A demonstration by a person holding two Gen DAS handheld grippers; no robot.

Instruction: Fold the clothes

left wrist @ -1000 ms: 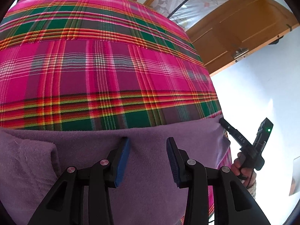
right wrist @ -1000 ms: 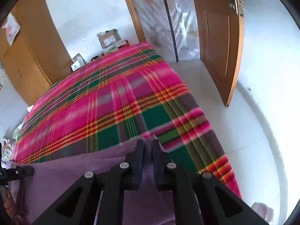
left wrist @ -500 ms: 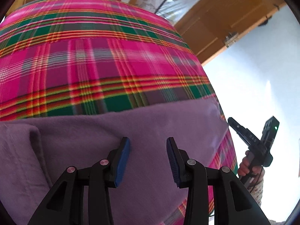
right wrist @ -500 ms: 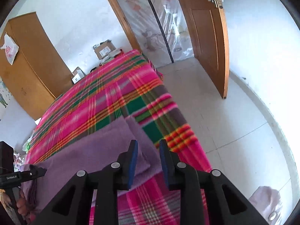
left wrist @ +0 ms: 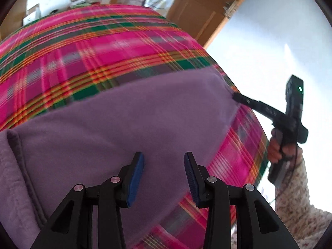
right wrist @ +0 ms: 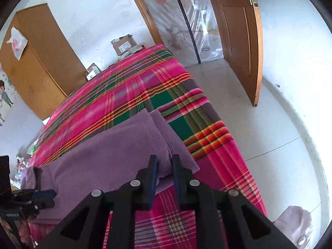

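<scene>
Jaws gaping on my left gripper (left wrist: 164, 166), nearly closed but empty on my right gripper (right wrist: 165, 168), so the garment (left wrist: 124, 124) lies loose on the bed (right wrist: 145, 83).

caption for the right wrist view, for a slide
Right gripper open over the edge of a purple garment spread on a pink plaid bedspread, wooden door ajar beyond.

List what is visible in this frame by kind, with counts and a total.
Purple garment: 1
Plaid bedcover: 1
Handheld grippers, left gripper and right gripper: 2
Cardboard boxes: 2
Wooden door: 1
Wooden wardrobe: 1
Total: 8
</scene>
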